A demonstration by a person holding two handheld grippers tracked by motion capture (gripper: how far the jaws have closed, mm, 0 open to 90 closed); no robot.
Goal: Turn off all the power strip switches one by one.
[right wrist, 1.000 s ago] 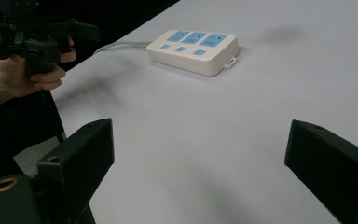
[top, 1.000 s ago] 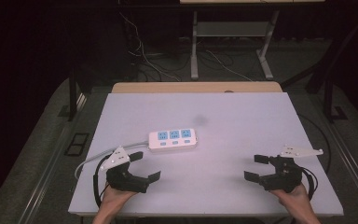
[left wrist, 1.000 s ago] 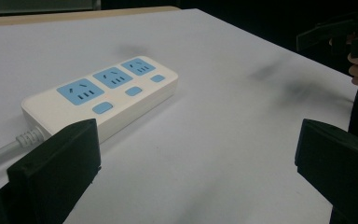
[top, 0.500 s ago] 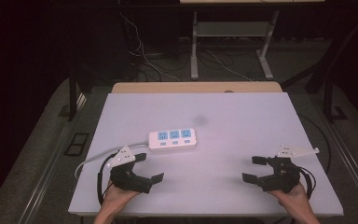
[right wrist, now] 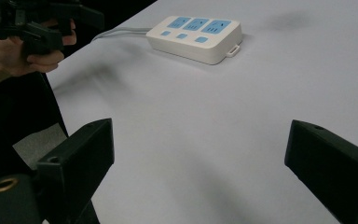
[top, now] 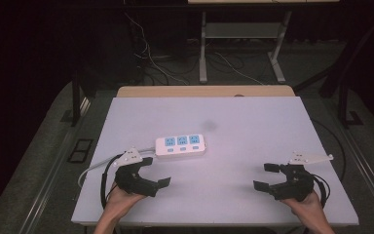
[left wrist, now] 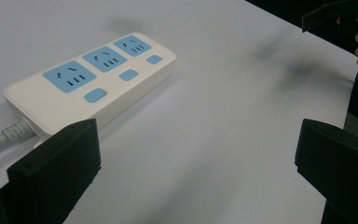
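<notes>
Nearby, power strip (top: 180, 146) cord cut off, left gripper (top: 152, 171) fingers wide, empty, right gripper (top: 268, 176) likewise.

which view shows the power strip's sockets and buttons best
The left gripper view: the power strip lies close, so its three blue sockets and three buttons are sharp, with the cord end visible. The right gripper view shows it farther off, from its other end. The high view shows the whole strip, but small.
</notes>
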